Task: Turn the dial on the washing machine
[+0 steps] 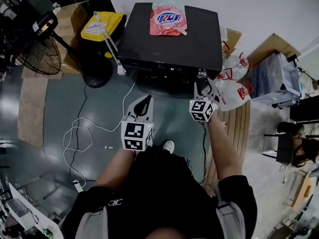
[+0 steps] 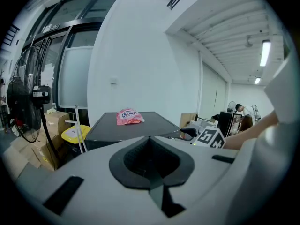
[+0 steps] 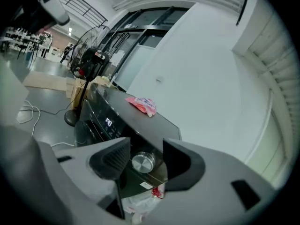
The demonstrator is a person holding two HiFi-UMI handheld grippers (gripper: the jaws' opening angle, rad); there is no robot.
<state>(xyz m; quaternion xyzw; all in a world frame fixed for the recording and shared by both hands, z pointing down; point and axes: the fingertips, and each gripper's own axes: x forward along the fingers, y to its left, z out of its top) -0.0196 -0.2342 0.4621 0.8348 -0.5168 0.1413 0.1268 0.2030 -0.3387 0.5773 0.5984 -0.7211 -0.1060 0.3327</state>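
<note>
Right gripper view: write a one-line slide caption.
Right gripper, jaws apart, frames the silver dial of the washing machine, not yet gripping it.
</note>
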